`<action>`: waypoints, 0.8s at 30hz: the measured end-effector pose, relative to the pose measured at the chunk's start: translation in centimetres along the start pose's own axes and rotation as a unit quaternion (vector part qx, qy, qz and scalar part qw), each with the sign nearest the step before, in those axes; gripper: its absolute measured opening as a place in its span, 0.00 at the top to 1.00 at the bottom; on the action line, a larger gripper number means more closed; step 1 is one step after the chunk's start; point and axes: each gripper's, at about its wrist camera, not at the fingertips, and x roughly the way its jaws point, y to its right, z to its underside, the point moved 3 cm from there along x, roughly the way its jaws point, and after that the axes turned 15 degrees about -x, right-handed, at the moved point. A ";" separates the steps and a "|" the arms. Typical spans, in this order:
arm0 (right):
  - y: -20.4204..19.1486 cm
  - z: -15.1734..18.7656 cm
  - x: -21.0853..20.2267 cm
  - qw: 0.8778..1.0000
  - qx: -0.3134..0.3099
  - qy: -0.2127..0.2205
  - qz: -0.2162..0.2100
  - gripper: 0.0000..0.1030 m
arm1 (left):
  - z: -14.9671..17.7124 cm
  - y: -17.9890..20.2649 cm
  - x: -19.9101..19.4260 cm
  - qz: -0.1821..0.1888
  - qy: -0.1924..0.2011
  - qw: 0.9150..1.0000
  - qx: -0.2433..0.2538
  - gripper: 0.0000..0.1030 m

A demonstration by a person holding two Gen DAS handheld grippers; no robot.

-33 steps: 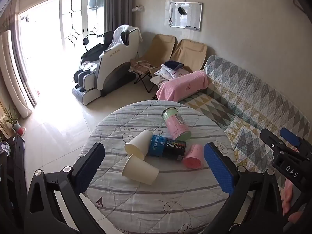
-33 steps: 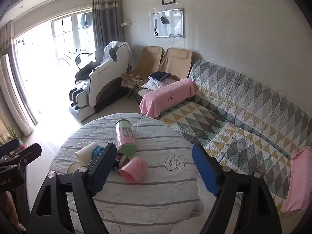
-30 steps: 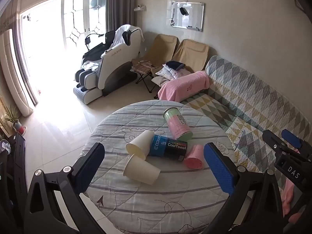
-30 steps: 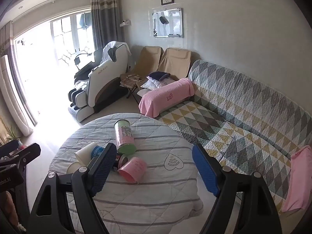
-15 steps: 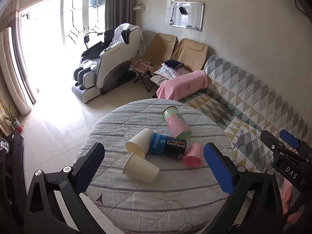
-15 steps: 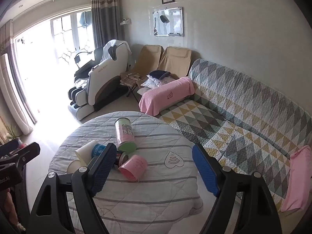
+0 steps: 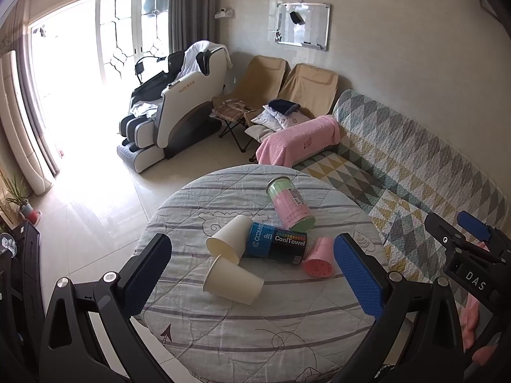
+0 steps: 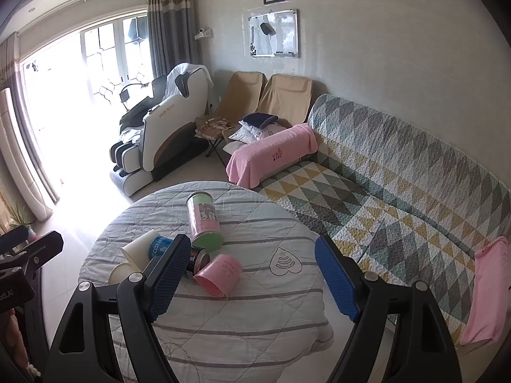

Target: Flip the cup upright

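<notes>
Three cups lie on their sides on a round quilt-covered table (image 7: 255, 335): a cream paper cup (image 7: 231, 282) nearest me, a second cream cup (image 7: 230, 239) behind it, and a pink cup (image 7: 319, 260) to the right, also in the right wrist view (image 8: 218, 274). My left gripper (image 7: 252, 274) is open and empty, held above the table's near side. My right gripper (image 8: 252, 274) is open and empty, above the table, right of the pink cup. The cream cups (image 8: 134, 255) are partly hidden behind its left finger.
A blue-black CoolTowel can (image 7: 276, 245) and a pink-green can (image 7: 290, 206) lie among the cups. A patterned sofa (image 8: 399, 191) stands right of the table, with a pink towel (image 8: 271, 156) on its arm. A massage chair (image 7: 179, 111) stands behind.
Both grippers have only drifted slightly; the view wobbles a little. The cups and cans have not moved.
</notes>
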 end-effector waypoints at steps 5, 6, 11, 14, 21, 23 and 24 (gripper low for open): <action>0.1 -0.1 0.3 1.000 0.001 -0.003 0.000 0.21 | -0.5 0.1 0.4 0.002 0.000 1.000 0.002 0.00; 0.2 -0.1 0.3 1.000 0.000 -0.004 0.000 0.21 | -0.6 0.1 0.5 0.003 0.001 1.000 0.002 0.00; 0.2 -0.1 0.3 1.000 0.000 -0.004 0.000 0.21 | -0.6 0.1 0.4 0.001 0.001 1.000 0.002 0.00; 0.5 -0.1 0.5 1.000 0.001 -0.004 0.000 0.21 | -1.2 0.2 0.6 0.003 0.003 1.000 0.005 0.00; 0.6 -0.5 1.2 1.000 0.001 -0.003 0.001 0.21 | -1.4 0.3 0.5 0.003 0.004 1.000 0.006 0.00; 0.5 -0.5 1.2 1.000 0.001 -0.003 0.002 0.21 | -1.6 0.3 0.6 0.003 0.004 1.000 0.007 0.00; 0.5 -0.5 1.2 1.000 0.000 -0.003 0.002 0.21 | -1.6 0.4 0.6 0.004 0.004 1.000 0.007 0.00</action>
